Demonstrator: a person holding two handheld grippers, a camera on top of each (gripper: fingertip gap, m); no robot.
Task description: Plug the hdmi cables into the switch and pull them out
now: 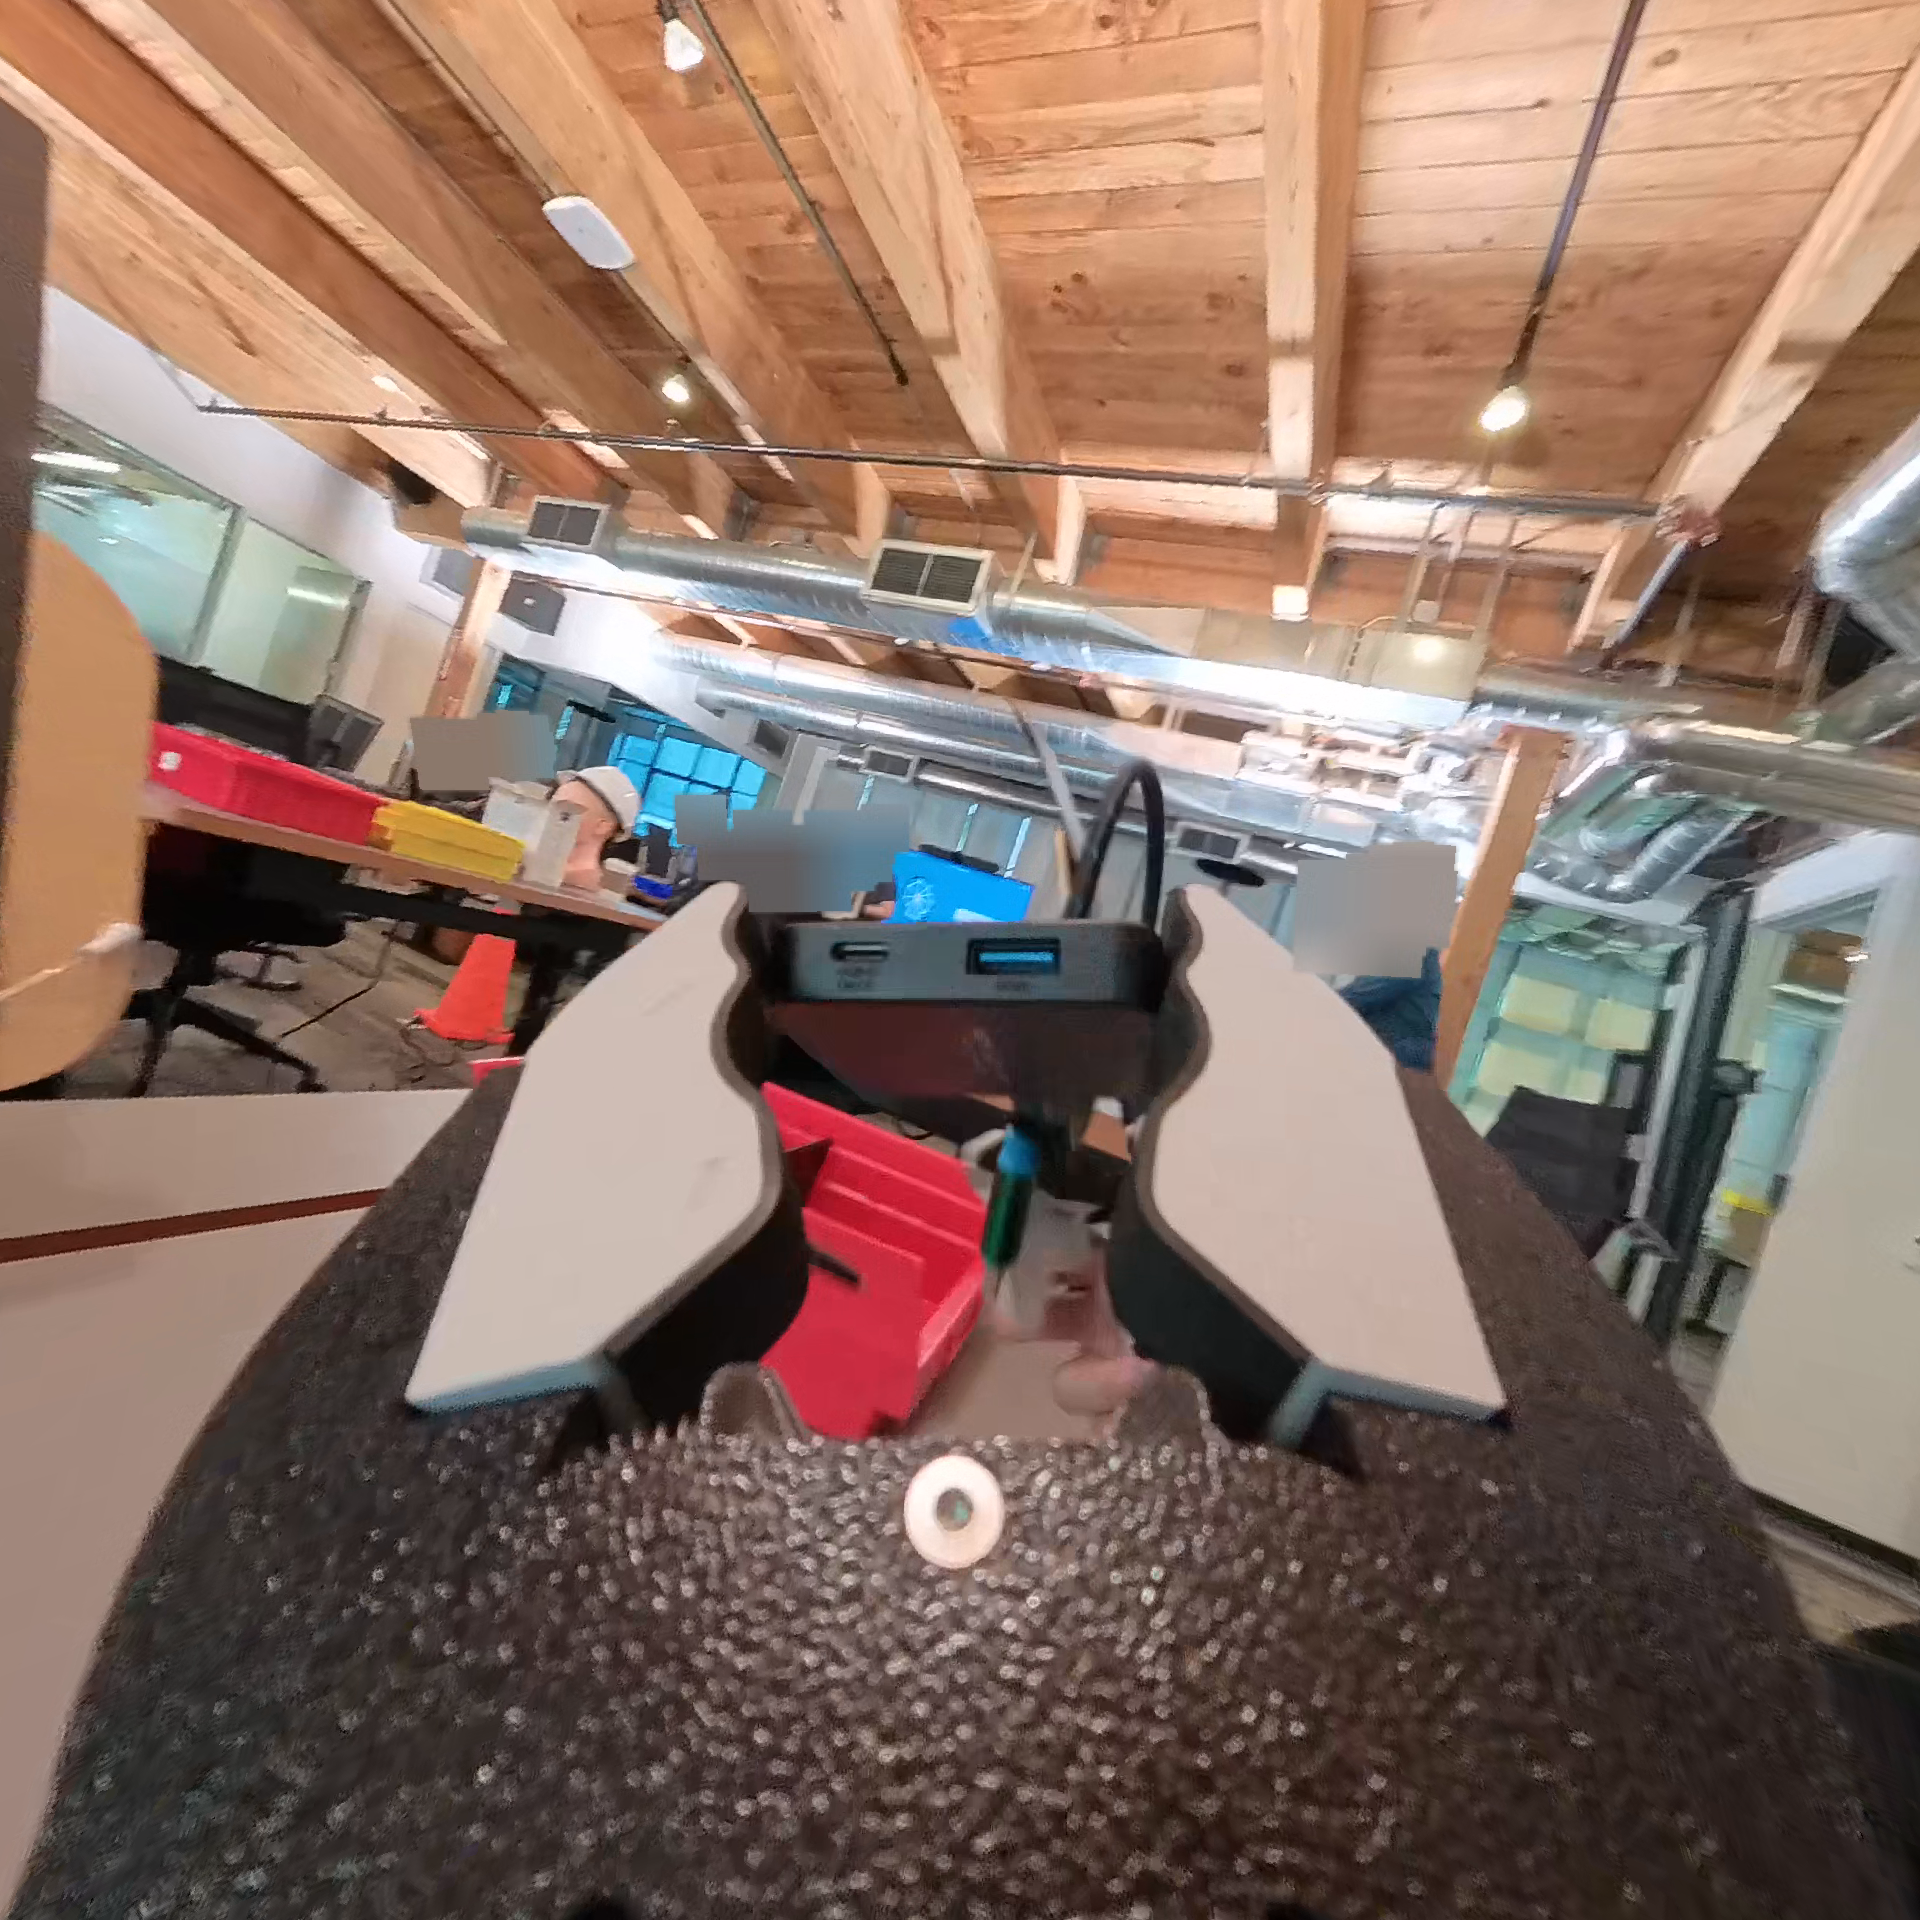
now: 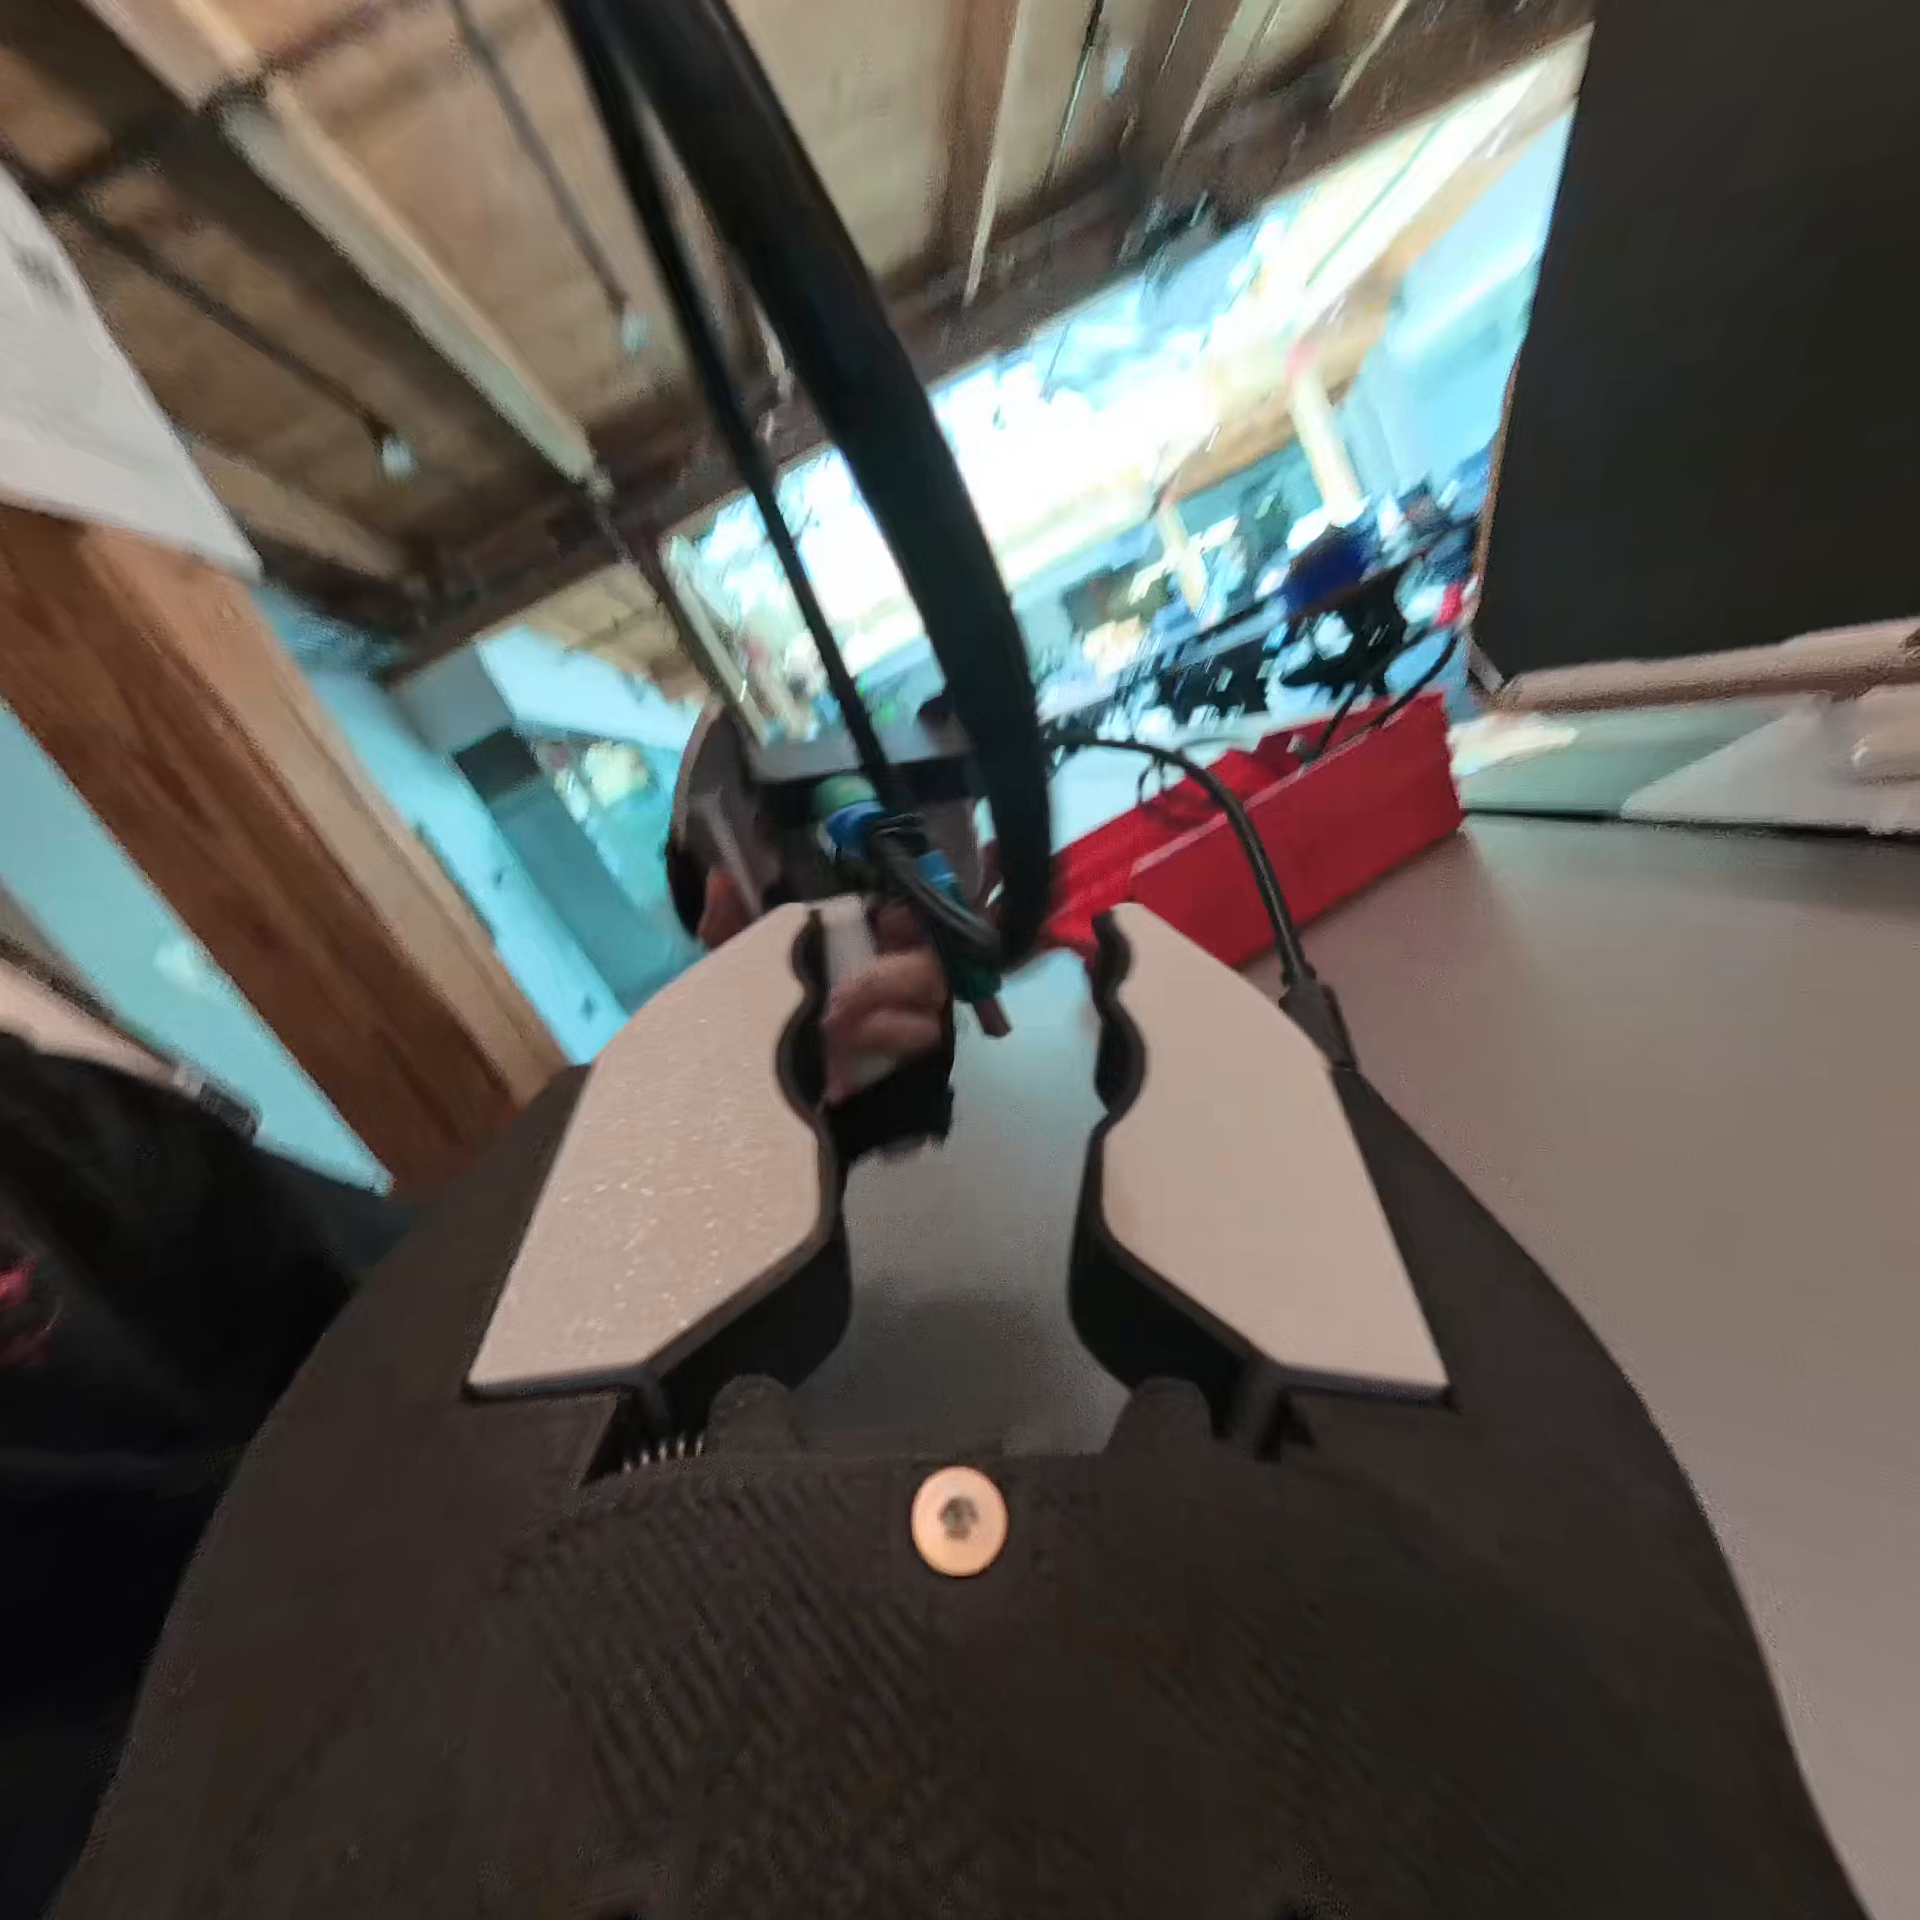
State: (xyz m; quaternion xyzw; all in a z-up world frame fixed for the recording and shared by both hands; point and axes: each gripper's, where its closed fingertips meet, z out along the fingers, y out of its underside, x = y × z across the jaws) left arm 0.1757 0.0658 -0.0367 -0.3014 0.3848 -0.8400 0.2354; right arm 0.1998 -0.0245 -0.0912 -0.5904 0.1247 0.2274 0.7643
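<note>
My left gripper (image 1: 961, 951) is shut on a flat black switch box (image 1: 966, 961) and holds it in the air, with two small ports facing the camera. A black cable (image 1: 1138, 821) loops up behind the box. In the blurred right wrist view, my right gripper (image 2: 961, 930) is open and empty above the grey table (image 2: 1610, 1091). Thick black cables (image 2: 935, 468) hang from above and loop down just ahead of its fingertips. The left gripper (image 2: 727, 831) with the switch box (image 2: 862, 764) shows farther off behind them. Which cables are plugged in is hidden.
A red bin (image 2: 1288, 821) stands on the table ahead to the right; it also shows in the left wrist view (image 1: 883, 1257). A thin black cable with a dark plug (image 2: 1314, 1013) lies beside my right finger. A wooden post (image 2: 239, 831) stands at left, a dark panel (image 2: 1714, 312) at right.
</note>
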